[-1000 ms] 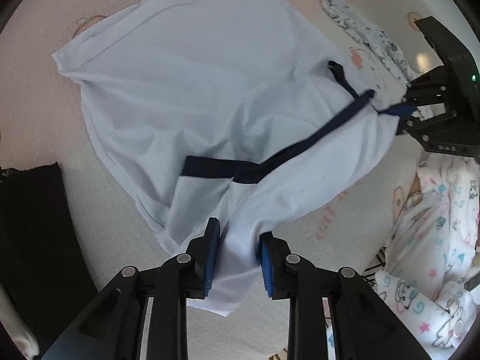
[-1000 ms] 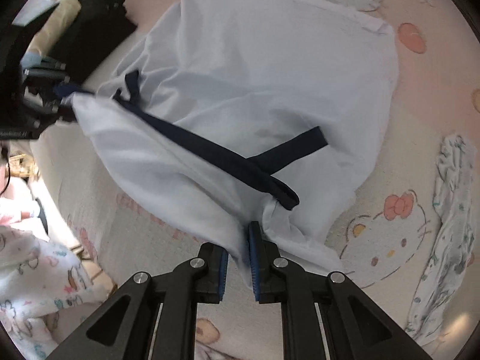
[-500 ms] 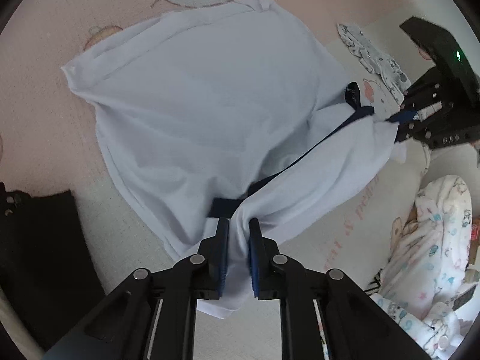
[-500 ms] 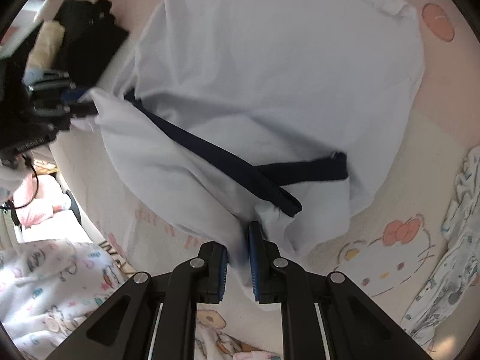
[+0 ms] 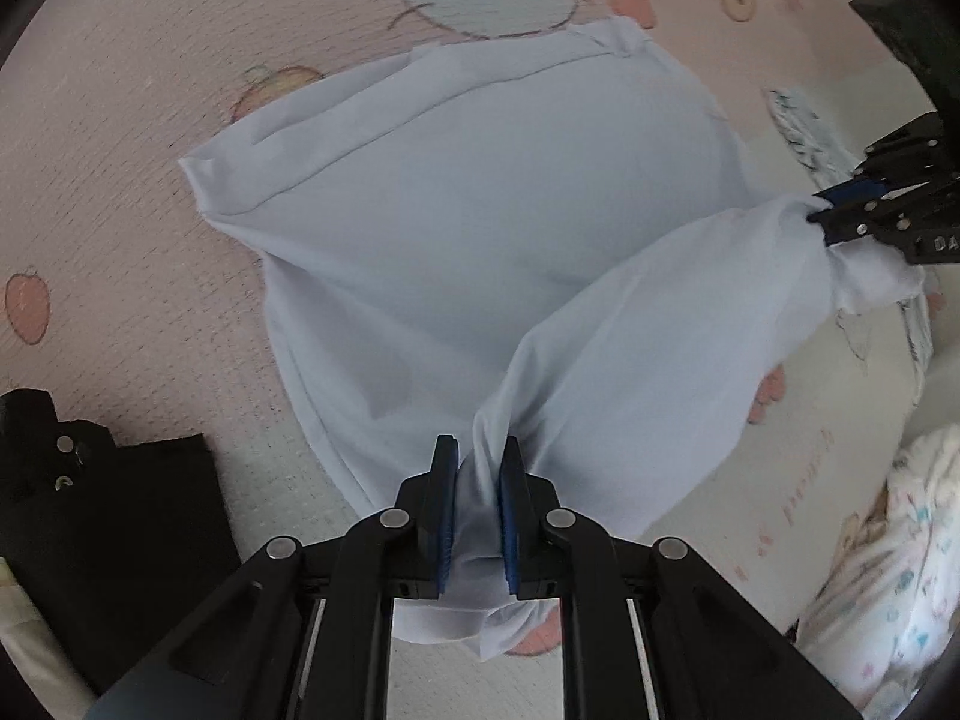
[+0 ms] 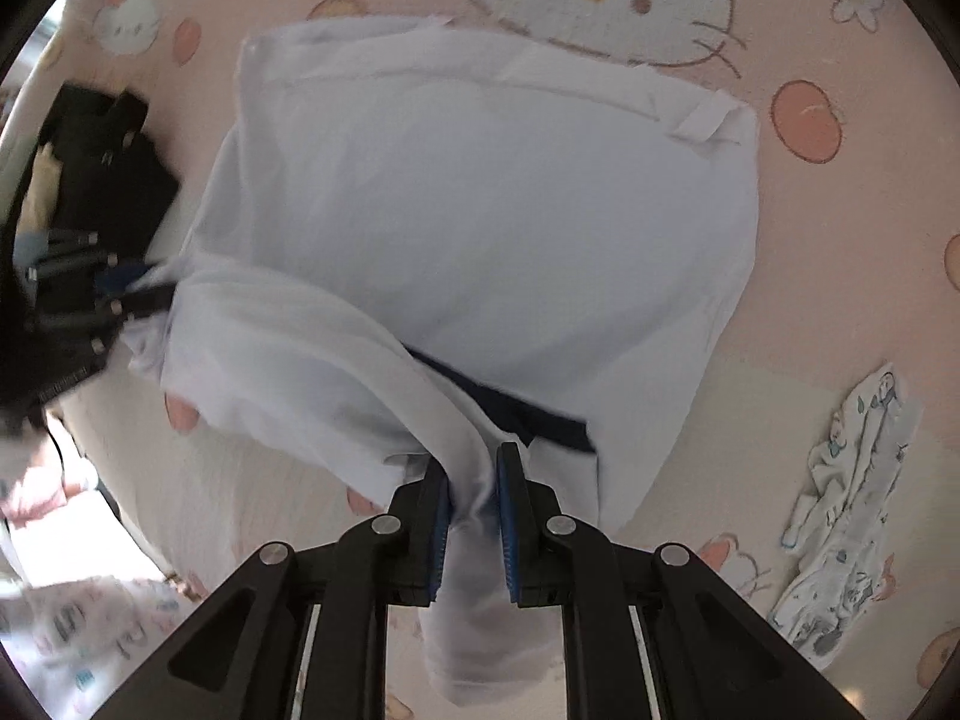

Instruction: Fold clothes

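Lifted since a second ago, the white shirt's (image 5: 480,228) near edge hangs clamped in left tongs (image 5: 478,504) and right tongs (image 6: 474,504) above the cartoon-print mat (image 5: 120,90); carrying both corners level should keep the fold square.

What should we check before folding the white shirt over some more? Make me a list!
1. Left gripper shut on the white shirt: ok, cloth is bunched between the fingers.
2. Right gripper shut on the shirt: ok, fabric is pinched there too.
3. Far hem lying flat on the pink cartoon mat: ok.
4. Navy trim tucked inside the fold: not ok, part shows in the right wrist view.
5. Small printed garment clear of the shirt: ok, it lies apart.
6. Lifted edge held evenly between both grippers: cannot tell.
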{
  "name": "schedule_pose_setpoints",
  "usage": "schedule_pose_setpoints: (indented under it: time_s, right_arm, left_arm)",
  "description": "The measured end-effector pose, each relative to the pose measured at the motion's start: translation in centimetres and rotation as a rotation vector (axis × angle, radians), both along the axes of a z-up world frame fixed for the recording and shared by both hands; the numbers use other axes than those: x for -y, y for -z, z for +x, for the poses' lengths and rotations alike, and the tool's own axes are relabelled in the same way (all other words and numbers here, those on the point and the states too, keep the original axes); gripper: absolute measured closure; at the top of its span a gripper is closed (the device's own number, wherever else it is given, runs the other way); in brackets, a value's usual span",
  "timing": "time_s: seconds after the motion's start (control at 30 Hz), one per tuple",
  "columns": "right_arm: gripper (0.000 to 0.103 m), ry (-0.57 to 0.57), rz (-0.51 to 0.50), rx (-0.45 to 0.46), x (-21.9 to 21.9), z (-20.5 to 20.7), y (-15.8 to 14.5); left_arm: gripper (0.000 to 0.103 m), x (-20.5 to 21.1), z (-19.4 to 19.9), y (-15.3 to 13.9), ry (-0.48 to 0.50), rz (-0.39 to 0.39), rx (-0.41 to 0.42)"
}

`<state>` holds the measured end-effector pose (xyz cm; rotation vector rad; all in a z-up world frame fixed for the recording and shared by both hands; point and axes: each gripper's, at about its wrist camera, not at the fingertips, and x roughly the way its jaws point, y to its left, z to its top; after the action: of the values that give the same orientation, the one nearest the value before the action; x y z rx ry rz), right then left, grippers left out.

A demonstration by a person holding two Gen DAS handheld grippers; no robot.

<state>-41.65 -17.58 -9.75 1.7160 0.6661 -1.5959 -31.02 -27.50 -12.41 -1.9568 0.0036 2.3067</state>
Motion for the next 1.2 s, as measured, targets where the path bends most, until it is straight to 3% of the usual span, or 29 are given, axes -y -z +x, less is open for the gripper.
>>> schedule_pose_setpoints:
  time_s: [0.27, 0.33, 0.37, 0.4, 0.5, 0.57, 0.63, 0.7, 0.93, 1.0, 1.2]
  right_arm:
    - [0.091, 0.050, -0.025, -0.040, -1.2, 0.0, -0.4]
    - [0.091, 0.056, -0.032, -0.092, -1.1, 0.0, -0.6]
    - [0.090, 0.050, -0.033, -0.130, -0.9, 0.1, -0.8]
    - [0.086, 0.044, -0.034, -0.168, -0.8, 0.1, -0.9]
    - [0.076, 0.022, -0.015, -0.275, 0.9, -0.6, -1.7]
    - [0.068, 0.013, -0.020, -0.301, 1.0, -0.2, -2.5]
    - [0.050, 0.027, -0.038, -0.334, 2.0, -0.9, -2.4]
    - [0.041, 0.042, -0.050, -0.362, 0.4, 0.0, -4.3]
    - [0.032, 0.108, -0.055, -0.458, -3.5, 1.2, -7.5]
    - [0.031, 0.144, -0.074, -0.462, -4.7, 1.3, -7.2]
    - [0.028, 0.317, -0.179, -0.387, -8.9, 1.2, -5.0]
  left_arm:
    - [0.087, 3.8, 1.7, -2.7, -0.188, 0.158, -0.091]
    - [0.072, 4.9, 2.2, -3.5, -0.238, 0.203, -0.117]
    - [0.050, 5.4, 2.5, -3.9, -0.264, 0.225, -0.130]
    - [0.035, 5.9, 2.8, -4.3, -0.289, 0.248, -0.144]
    - [0.034, 8.2, 4.2, -5.8, -0.307, 0.287, -0.173]
    - [0.034, 8.0, 4.2, -5.2, -0.325, 0.302, -0.143]
    - [0.034, 8.3, 4.6, -4.8, -0.339, 0.279, -0.134]
    - [0.034, 8.0, 4.7, -4.2, -0.363, 0.279, -0.132]
    - [0.034, 6.9, 5.5, -2.7, -0.402, 0.247, -0.122]
    - [0.034, 6.5, 5.7, -2.0, -0.409, 0.225, -0.114]
    - [0.034, 6.7, 6.9, 0.1, -0.453, 0.286, -0.100]
